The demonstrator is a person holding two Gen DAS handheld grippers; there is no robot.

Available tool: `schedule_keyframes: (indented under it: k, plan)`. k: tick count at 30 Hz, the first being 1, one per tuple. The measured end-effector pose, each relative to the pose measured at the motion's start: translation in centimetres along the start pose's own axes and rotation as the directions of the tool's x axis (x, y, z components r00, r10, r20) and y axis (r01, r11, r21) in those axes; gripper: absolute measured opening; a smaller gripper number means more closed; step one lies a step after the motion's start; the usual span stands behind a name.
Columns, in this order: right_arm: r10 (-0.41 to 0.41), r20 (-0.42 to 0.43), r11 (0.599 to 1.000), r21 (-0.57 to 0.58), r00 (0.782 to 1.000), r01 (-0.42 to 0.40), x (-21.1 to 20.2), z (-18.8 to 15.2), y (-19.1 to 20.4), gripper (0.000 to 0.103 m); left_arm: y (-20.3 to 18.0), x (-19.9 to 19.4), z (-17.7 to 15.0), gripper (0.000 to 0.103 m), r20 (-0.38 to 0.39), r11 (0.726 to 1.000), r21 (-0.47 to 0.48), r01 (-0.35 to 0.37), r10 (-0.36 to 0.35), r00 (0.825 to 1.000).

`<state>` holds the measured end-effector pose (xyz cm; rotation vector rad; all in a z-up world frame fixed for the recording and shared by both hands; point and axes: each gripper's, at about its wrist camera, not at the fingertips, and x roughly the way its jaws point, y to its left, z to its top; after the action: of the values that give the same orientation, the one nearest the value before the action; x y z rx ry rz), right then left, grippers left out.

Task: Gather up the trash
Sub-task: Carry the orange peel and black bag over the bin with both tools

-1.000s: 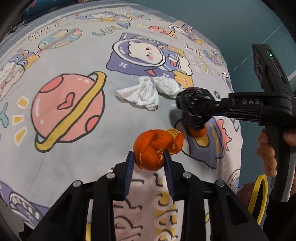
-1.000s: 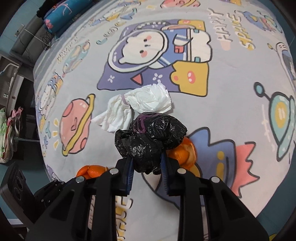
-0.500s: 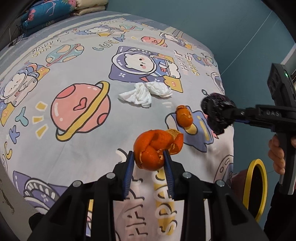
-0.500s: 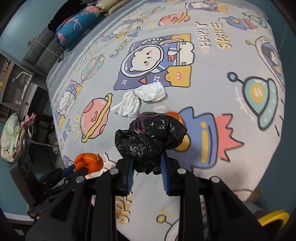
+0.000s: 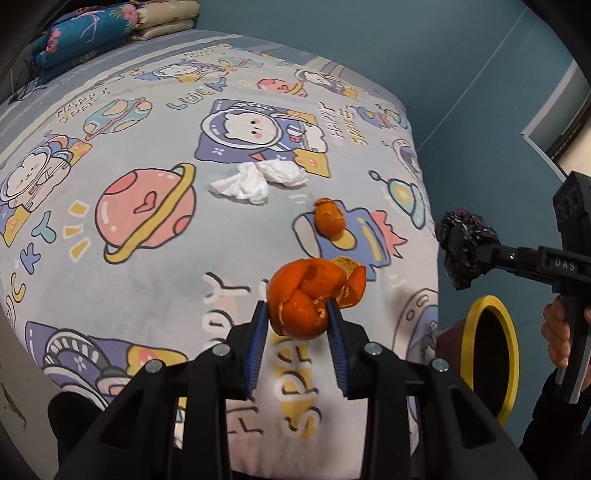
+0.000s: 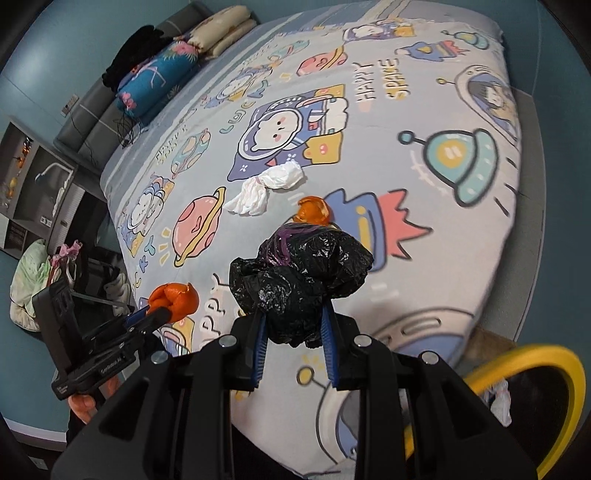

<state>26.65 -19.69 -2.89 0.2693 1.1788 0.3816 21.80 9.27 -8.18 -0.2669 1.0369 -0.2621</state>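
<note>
Though crumpled, perhaps plastic: black wad (image 6: 299, 275).

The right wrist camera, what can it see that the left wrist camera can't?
Only the right wrist view shows white trash inside the yellow-rimmed bin, a shelf and a pale green bundle beside the bed.

Only the left wrist view shows the hand carrying the right gripper, and a door frame.

Both show the left gripper holding orange peel, the right gripper holding a crumpled black plastic bag, white tissues, a second peel on the bedsheet, and folded bedding.
</note>
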Motion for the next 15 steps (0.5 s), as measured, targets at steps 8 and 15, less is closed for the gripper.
schedule_keyframes:
  k: [8,15]
  plan:
    - [-0.004,0.054,0.998,0.061,0.999,0.001,-4.0,-4.4,-3.1,0.024,-4.1,-0.5,-1.2,0.030,-0.008,0.997,0.066,0.047,-0.047,0.999]
    - [-0.018,0.107,0.992,0.123,0.994,0.004,-7.2,-7.4,-5.9,0.024,-7.8,-1.1,-2.1,0.030,-0.023,0.989,0.123,0.081,-0.079,0.997]
